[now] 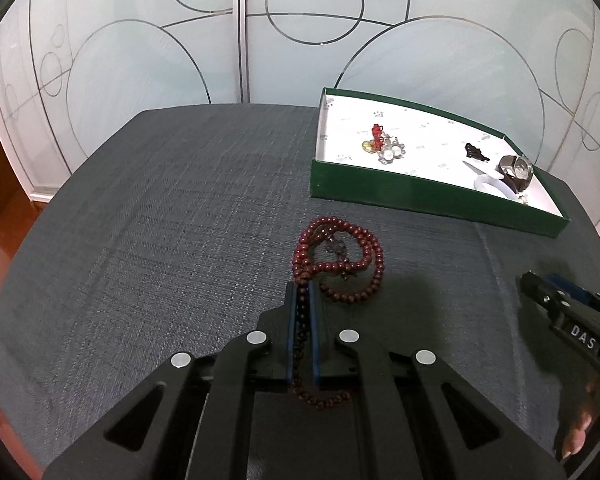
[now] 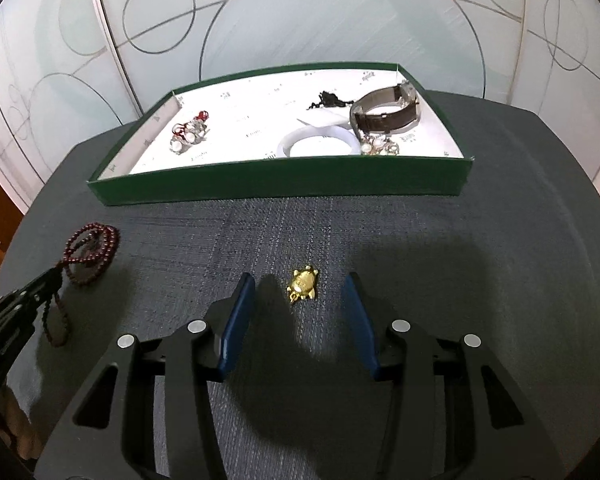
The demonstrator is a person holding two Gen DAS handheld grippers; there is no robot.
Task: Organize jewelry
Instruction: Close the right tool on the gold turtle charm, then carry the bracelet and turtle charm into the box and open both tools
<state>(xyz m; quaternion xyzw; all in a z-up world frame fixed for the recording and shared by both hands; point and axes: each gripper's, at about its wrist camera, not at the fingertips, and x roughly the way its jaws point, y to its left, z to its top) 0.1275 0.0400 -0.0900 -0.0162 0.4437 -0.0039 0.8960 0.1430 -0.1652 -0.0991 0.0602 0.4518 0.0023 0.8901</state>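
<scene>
Between the left gripper's (image 1: 302,292) blue pads, pressed together, a strand of the dark red bead necklace (image 1: 340,264) is clamped; the other loops lie coiled on the grey woven tabletop (image 1: 160,220) just ahead. Farther right, the right gripper (image 2: 299,292) has its jaws apart, either side of a small gold turtle charm (image 2: 303,285), not touching it. Toward the table's far edge sits a green tray (image 2: 276,184) holding a brown-strapped watch (image 2: 384,110), a white bangle (image 2: 320,140) and pearl pieces (image 2: 188,132).

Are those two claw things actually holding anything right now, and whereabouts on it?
The left gripper is shut on the red bead necklace, pinching one strand of its loops. The right gripper is open, holding nothing; a gold charm lies between its fingers.
</scene>
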